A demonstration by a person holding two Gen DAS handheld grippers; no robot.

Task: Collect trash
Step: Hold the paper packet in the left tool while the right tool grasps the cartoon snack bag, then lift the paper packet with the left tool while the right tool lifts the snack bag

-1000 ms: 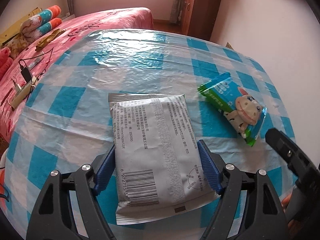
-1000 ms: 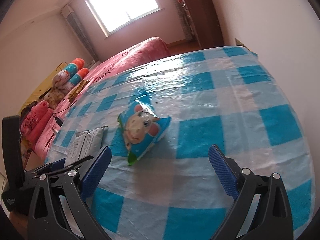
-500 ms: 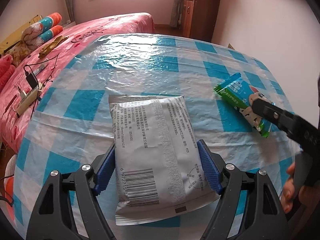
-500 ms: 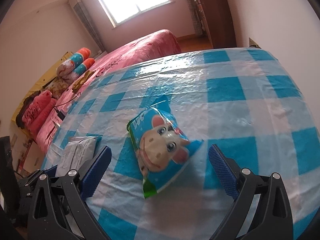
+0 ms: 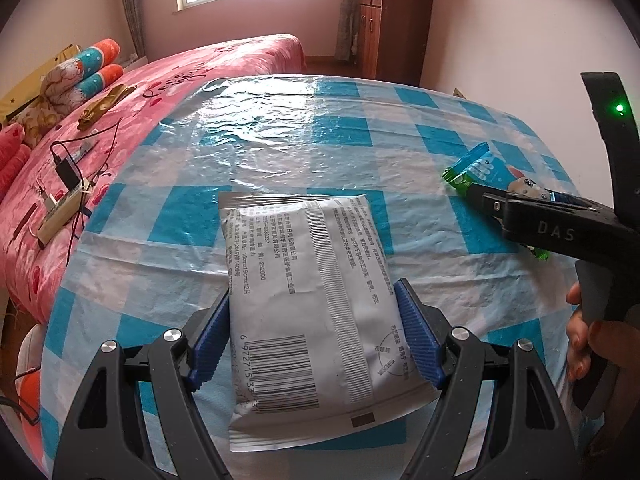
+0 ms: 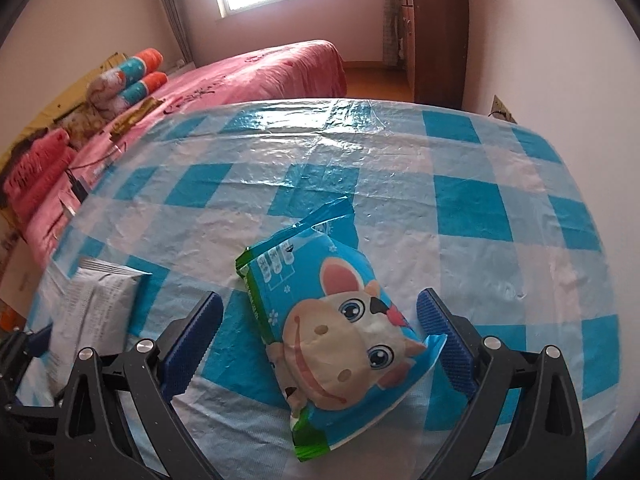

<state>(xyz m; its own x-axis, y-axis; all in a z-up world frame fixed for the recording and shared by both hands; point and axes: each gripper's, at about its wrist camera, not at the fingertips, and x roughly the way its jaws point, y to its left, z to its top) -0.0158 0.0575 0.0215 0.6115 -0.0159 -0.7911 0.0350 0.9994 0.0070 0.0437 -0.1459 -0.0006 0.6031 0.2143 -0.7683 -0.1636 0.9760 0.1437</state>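
A white wet-wipe packet with a barcode sits between the blue pads of my left gripper, which is shut on its two long sides over the checked table. The same white packet shows at the left of the right wrist view. A blue and green packet with a cartoon cow lies flat on the cloth. My right gripper is open and straddles it, with both pads clear of its sides. In the left wrist view one finger of the right gripper covers part of the cow packet.
The table wears a glossy blue and white checked cloth. A pink bed with a power strip and cables lies to the left. A brown cabinet stands at the back. A wall runs close on the right. A hand grips the right tool.
My right gripper has moved forward over the cow packet, which now lies between its jaws instead of ahead of them. The left gripper has kept its hold on the white packet and drifted slightly.
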